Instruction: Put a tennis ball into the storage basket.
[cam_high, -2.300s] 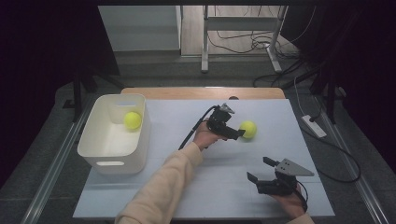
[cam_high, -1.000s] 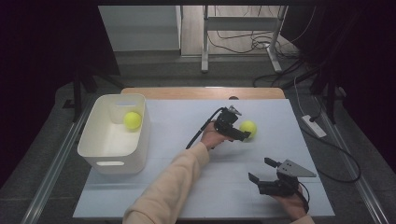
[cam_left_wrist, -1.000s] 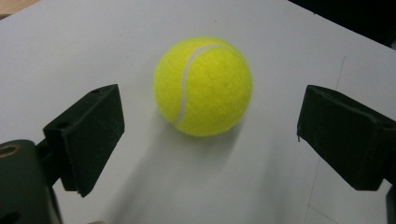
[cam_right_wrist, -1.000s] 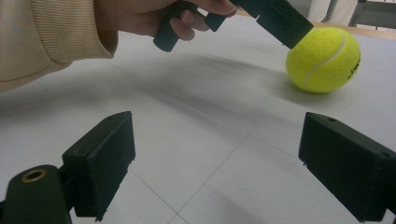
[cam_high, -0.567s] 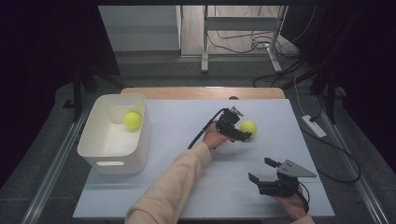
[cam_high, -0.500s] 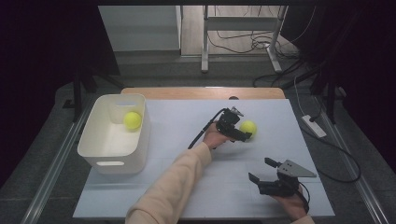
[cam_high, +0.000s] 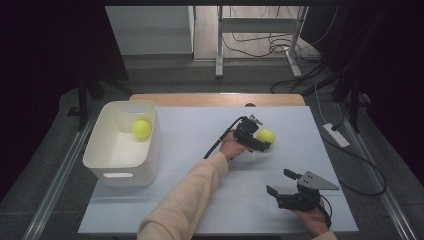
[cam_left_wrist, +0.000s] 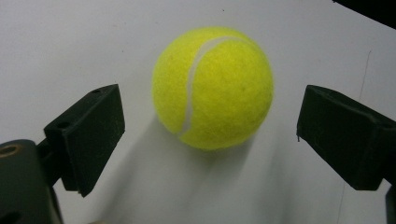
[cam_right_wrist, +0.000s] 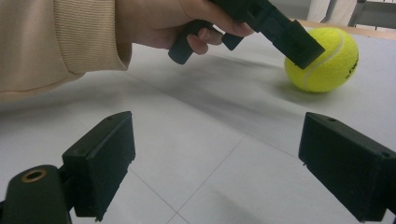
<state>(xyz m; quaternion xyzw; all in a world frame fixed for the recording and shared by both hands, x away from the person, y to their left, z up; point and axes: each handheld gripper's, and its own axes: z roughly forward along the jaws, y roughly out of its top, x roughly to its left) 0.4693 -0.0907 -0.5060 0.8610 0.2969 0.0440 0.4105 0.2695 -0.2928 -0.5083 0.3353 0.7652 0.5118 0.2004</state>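
**Left gripper poised at a tennis ball on the table**

We see a pale table (cam_high: 175, 210) with a white bin (cam_high: 107, 160) standing at its left side. The bin is open at the top and has a slot handle in its near wall.

The person's left arm, in a beige sleeve (cam_high: 185, 200), reaches forward across the middle of the table, and the left hand (cam_high: 231, 146) holds the left gripper (cam_high: 262, 140) right next to a yellow tennis ball (cam_high: 265, 136) lying on the table surface right of centre. In the left gripper view the jaws are spread wide, one at each side of the ball (cam_left_wrist: 212, 86), with clear table showing between each jaw and the ball; they grasp nothing.

The right gripper (cam_high: 284, 184) sits low over the near right part of the table, held in the right hand (cam_high: 312, 220), well apart from the ball. Its jaws are likewise spread wide and empty, as we see in the right gripper view, where the ball (cam_right_wrist: 322, 58) lies farther off with the left gripper's jaw in front of it.

A second tennis ball (cam_high: 141, 129) lies inside the bin, toward its far right corner.
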